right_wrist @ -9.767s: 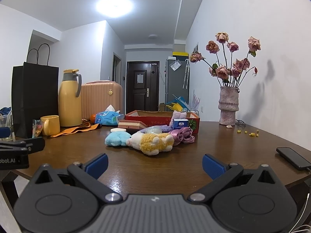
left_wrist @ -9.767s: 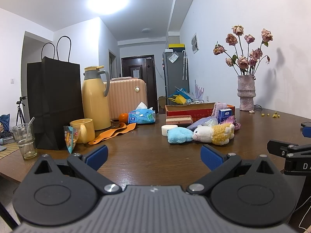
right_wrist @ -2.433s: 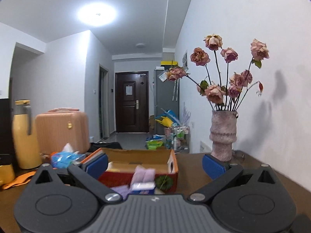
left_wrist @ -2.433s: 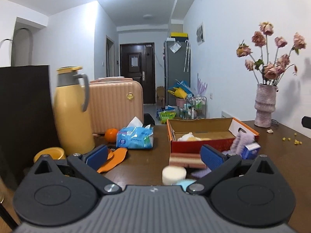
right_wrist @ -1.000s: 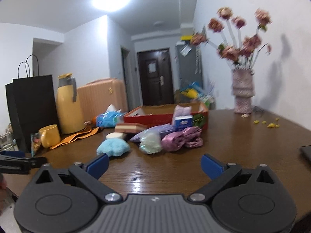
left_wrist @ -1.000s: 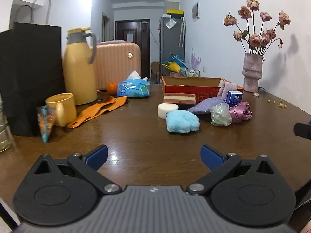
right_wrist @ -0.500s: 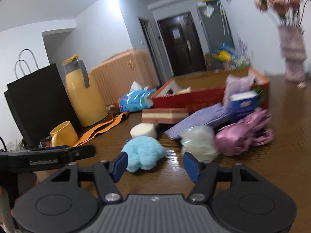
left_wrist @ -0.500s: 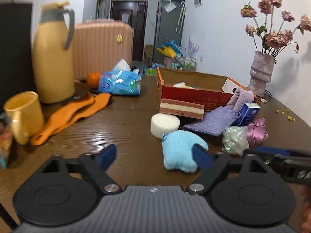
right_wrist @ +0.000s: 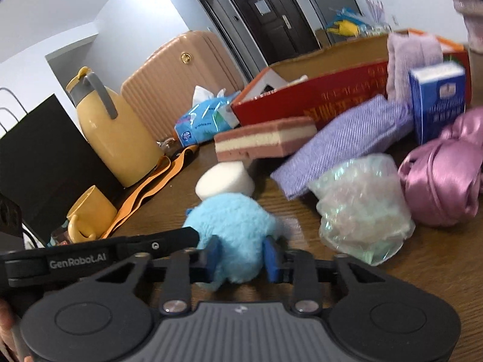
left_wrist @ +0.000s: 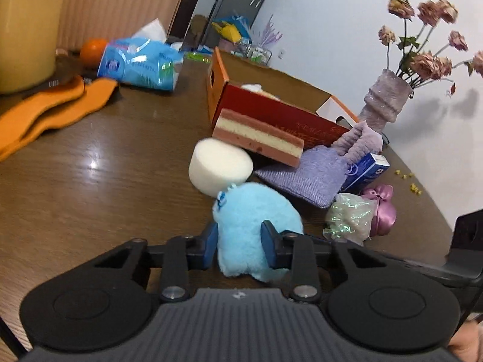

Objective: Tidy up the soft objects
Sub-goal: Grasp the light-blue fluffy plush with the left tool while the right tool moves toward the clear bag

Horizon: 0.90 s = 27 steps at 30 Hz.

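Note:
A fluffy blue plush toy (left_wrist: 253,211) lies on the brown table (left_wrist: 90,187), and both grippers have it. My left gripper (left_wrist: 239,242) is closing, its blue pads pressing into the toy's sides. My right gripper (right_wrist: 241,256) is closing too, and pinches the same blue plush toy (right_wrist: 232,217) from its own side. Just behind the toy are a white foam cylinder (left_wrist: 220,169), a pink-and-cream sponge (left_wrist: 258,137), a purple cloth pouch (left_wrist: 308,175), an iridescent bag (right_wrist: 362,199) and a pink satin bundle (right_wrist: 440,175).
An open red cardboard box (left_wrist: 271,105) stands behind the pile, with a small blue carton (right_wrist: 437,96) beside it. A tissue pack (left_wrist: 139,63), orange strip (left_wrist: 54,105), yellow flask (right_wrist: 117,138) and yellow mug (right_wrist: 90,214) are at the left. A vase of flowers (left_wrist: 386,99) stands far right.
Both grippers moved forward and down to the blue plush toy, and their jaws narrowed from wide open until they squeeze it.

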Each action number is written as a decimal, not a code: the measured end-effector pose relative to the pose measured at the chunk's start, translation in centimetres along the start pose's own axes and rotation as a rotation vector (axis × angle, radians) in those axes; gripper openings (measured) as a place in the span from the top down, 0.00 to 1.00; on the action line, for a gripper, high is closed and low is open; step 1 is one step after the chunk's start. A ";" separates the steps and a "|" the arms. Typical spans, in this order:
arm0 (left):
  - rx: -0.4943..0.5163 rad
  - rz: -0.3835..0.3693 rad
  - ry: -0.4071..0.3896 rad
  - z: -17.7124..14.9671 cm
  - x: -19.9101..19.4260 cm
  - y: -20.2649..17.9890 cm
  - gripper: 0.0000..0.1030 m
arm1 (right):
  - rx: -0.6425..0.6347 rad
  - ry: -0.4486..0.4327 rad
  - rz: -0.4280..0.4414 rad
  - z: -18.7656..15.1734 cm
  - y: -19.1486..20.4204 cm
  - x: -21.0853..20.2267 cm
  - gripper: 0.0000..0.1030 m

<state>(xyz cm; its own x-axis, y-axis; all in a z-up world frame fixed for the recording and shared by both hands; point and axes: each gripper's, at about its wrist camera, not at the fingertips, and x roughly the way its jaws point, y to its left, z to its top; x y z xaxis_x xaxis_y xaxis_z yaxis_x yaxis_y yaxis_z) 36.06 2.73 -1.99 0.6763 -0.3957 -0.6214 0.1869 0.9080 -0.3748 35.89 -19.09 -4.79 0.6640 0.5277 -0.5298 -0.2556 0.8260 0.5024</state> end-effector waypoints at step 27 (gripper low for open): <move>0.106 -0.019 0.020 -7.0 -4.7 -6.6 0.76 | -0.069 -0.035 -0.058 -5.8 0.5 -10.2 0.78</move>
<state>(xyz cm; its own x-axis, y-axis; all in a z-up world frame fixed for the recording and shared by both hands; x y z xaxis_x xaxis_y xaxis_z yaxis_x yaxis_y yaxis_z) 26.66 -2.31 -1.40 0.6576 -0.4149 -0.6288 0.2745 0.9093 -0.3128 24.89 -22.89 -3.06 0.7033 0.4719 -0.5317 -0.2628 0.8675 0.4225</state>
